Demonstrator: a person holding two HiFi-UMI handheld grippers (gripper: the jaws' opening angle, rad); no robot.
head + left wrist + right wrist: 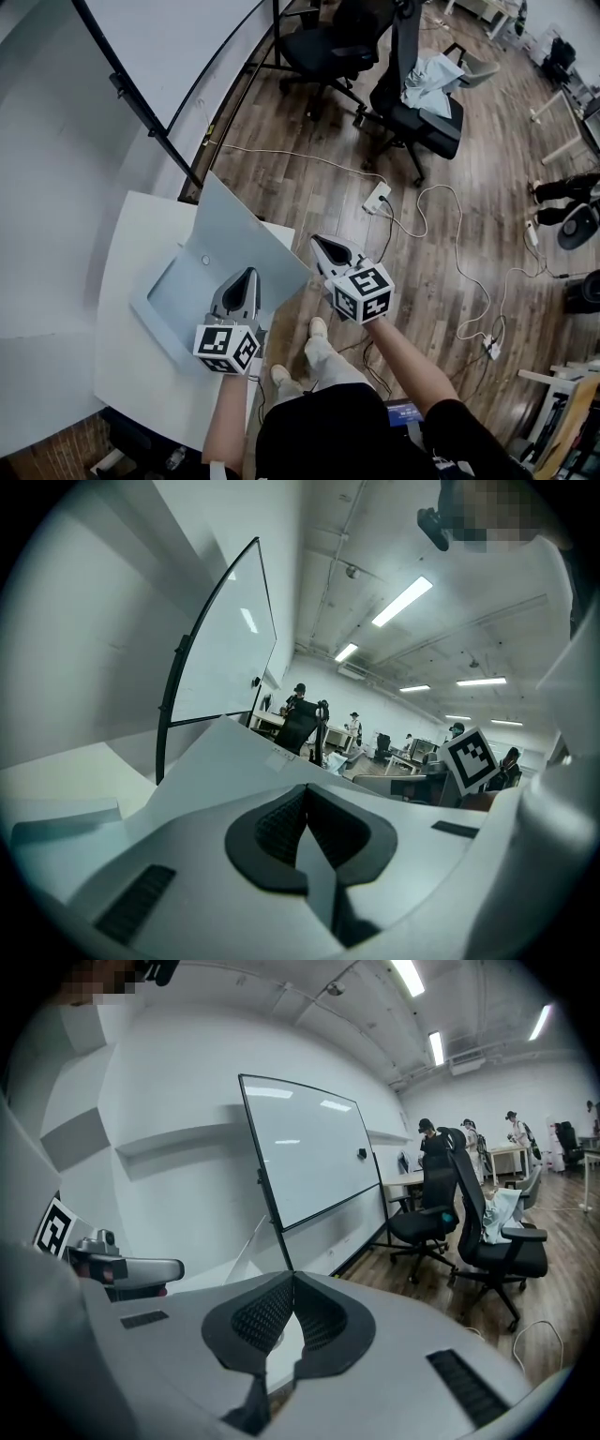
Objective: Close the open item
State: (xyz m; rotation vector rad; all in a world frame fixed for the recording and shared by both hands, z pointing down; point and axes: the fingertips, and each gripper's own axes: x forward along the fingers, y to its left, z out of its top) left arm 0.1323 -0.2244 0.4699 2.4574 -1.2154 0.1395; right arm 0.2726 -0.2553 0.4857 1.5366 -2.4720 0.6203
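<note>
While open, box (pixel 176 292) beneath left claw (pixel 248 274)

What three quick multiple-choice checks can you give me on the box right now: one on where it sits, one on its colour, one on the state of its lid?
1. Where does the box stand?
A. On the wooden floor
B. On the white table
C. On an office chair seat

2. What colour is the box?
A. Bright red
B. Black
C. Pale blue-grey

3. How is the lid?
A. Raised, standing up from the base
B. Shut flat on the base
C. Taken off and lying on the floor

Answers:
1 B: the head view shows the box resting on the white table, near its edge.
2 C: the base and the lid are both pale blue-grey.
3 A: the lid slants up from the base, leaving the inside of the box exposed.
</note>
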